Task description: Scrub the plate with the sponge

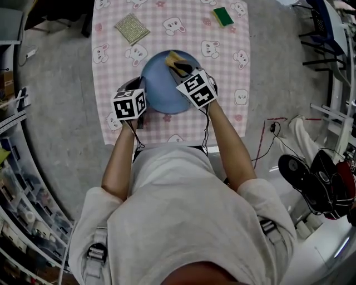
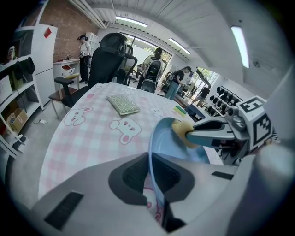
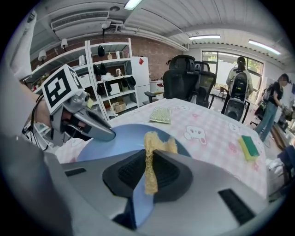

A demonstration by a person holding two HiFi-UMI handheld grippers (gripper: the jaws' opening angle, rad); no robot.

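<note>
A blue plate (image 1: 161, 92) lies on the pink checked tablecloth (image 1: 222, 83) in front of me. My left gripper (image 1: 140, 88) is shut on the plate's left rim. In the left gripper view the rim (image 2: 151, 166) runs edge-on between the dark pads (image 2: 133, 177), and the plate looks tilted. My right gripper (image 1: 181, 68) is shut on a yellow sponge (image 1: 174, 59) at the plate's far side. In the right gripper view the sponge (image 3: 159, 144) stands pinched between the jaws above the plate (image 3: 120, 140), with the left gripper (image 3: 90, 125) at the rim beyond.
A green sponge (image 1: 223, 16) lies at the table's far right, and a flat scouring pad (image 1: 132, 28) at the far left. Office chairs (image 2: 108, 57) and people stand beyond the table. Shelves (image 3: 108, 73) line one side, and shoes (image 1: 311, 178) lie on the floor at my right.
</note>
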